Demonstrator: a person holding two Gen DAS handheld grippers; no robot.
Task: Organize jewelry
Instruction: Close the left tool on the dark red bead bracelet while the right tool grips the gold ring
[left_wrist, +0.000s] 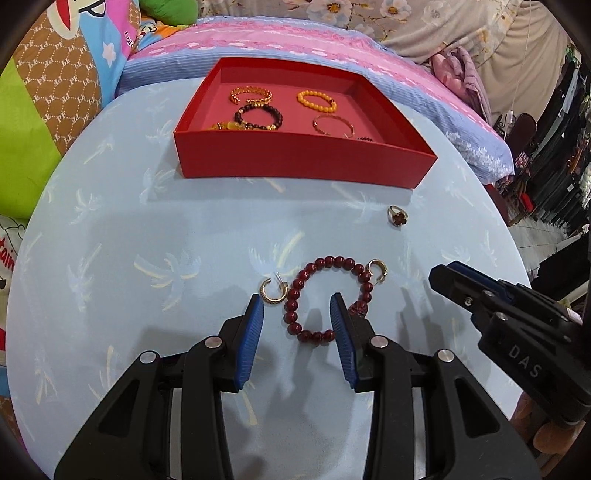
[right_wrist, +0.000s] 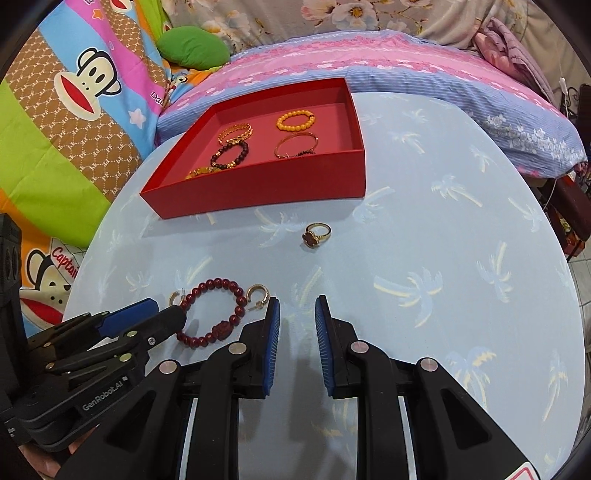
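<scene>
My left tongs (left_wrist: 297, 314) hang low over the round table with the pale blue palm-print cloth (left_wrist: 147, 240), released, with the blue ribbed pads spread wide. Between them lies the near-left arc of the dark red round-bead bracelet (left_wrist: 321, 295), flat on the cloth; one pad (left_wrist: 341, 332) sits just inside the loop near its lower beads, the other (left_wrist: 253, 325) outside it. A gold hoop earring (left_wrist: 273, 291) lies just beside the outer pad, and a second gold hoop earring (left_wrist: 377, 269) touches the bracelet's far side. My right tongs (right_wrist: 297, 321) are also parted, gripping nothing, over bare cloth just right of the bracelet.

The step, as I judge it, is to lift this bracelet into the shallow red cardboard box (left_wrist: 295, 162), which stands well apart at the far side and already holds several bangles and bead bracelets. To do it well I should lower until the pad tips nearly brush the cloth, then close across one strand of beads only, keeping the left earring out of the bite. Beads roll, so a firm, slow squeeze is best. The loop will likely droop once raised, and it may drag the touching earring along. The gold ring with a dark red stone (left_wrist: 397, 216) waits between bracelet and box.
</scene>
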